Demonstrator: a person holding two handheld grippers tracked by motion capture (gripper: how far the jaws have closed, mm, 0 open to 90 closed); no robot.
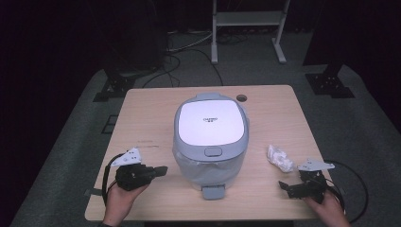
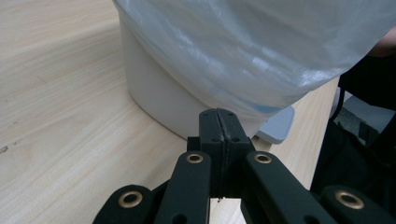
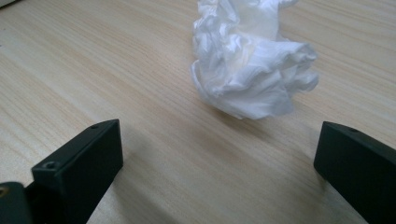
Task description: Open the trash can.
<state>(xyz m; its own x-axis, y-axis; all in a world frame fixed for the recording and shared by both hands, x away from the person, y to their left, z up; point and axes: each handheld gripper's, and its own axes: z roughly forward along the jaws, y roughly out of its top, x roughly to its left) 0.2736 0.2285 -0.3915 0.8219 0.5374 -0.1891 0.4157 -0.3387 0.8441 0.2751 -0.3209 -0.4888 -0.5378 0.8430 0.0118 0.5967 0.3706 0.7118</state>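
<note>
The left gripper (image 1: 161, 170) hovers near the bin's (image 1: 211, 137) lower left side, jaws pressed together on nothing; the pedal bin stands mid-table with its lid down and a clear liner hanging under the rim; the crumpled tissue (image 1: 280, 158) lies on the table (image 1: 142, 118) right of the bin, just ahead of the right gripper (image 1: 286, 187), whose jaws stand wide and empty; a good pick likely means straddling the wad squarely, closing gently, and opening the lid first.
</note>
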